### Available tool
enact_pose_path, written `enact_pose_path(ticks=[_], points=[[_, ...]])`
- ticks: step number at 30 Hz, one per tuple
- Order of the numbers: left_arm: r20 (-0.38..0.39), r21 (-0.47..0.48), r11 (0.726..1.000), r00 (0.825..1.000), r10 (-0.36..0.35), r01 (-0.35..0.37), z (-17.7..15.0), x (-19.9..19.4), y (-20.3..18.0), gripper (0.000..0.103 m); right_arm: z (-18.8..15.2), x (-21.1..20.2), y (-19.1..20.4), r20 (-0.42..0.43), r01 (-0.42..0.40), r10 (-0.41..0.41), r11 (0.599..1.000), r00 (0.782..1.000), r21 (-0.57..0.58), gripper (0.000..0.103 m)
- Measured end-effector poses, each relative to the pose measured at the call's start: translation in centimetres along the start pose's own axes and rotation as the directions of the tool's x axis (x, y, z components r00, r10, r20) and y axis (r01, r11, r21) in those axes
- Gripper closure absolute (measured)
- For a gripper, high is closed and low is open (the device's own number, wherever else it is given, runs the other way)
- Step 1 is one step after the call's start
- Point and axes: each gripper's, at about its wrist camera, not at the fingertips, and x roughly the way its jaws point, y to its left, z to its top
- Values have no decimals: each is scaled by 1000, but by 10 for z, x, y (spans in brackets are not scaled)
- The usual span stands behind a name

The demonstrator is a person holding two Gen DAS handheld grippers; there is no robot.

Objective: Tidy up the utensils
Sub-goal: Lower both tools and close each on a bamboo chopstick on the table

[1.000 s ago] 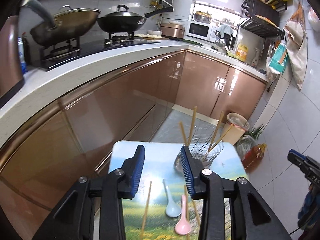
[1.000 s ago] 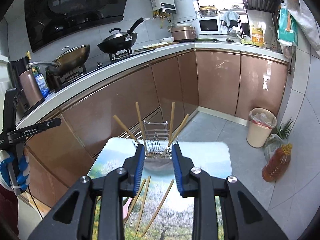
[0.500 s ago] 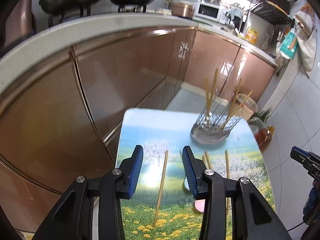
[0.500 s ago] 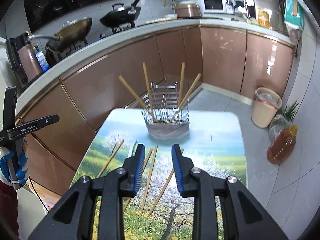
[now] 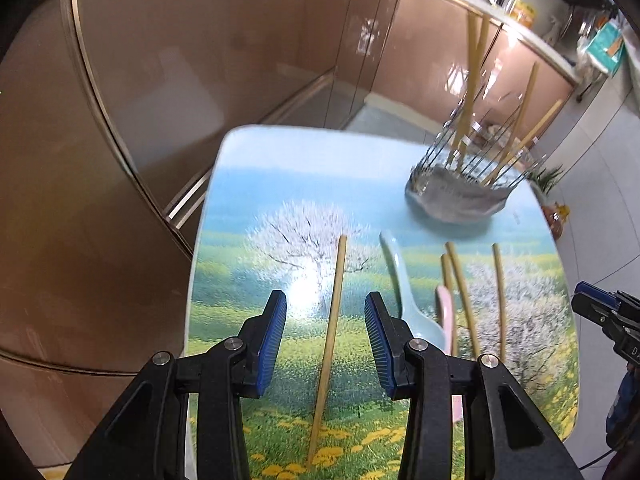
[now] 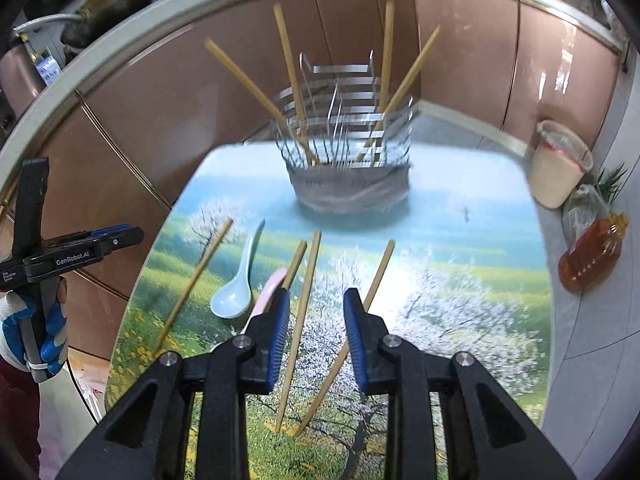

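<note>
Over the picture table (image 5: 280, 184), both grippers, left gripper (image 5: 325, 322) and right gripper (image 6: 313, 318), hang with fingers spread and empty, each lined up to pinch a chopstick (image 5: 332, 320) for the far wire holder (image 6: 348, 120).

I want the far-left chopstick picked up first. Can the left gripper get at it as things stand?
Probably yes. The lone chopstick lies flat on the table, lined up between the open fingers of the left gripper, with nothing over it; the blue spoon lies apart.
</note>
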Motion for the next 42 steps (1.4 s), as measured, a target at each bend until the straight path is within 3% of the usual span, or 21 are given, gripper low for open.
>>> enact_pose_path(ticks=[15,29,35,42], points=[[-148,45,999,988,37,-31,13,82,0,63,15,100,5,-195,11,-16,1000,981,-24,77],[-224,103,994,973,54,-32,20,110,-10,63,29,139,14,-270,41,-56,997,961,-61,78],[-237,116,993,970,62,-35,22,116,-13,76,32,154,25,-290,49,-70,996,954,-77,80],[-249,161,986,964,91,-51,26,124,-24,85,34,166,45,-305,78,-103,993,947,-94,92]])
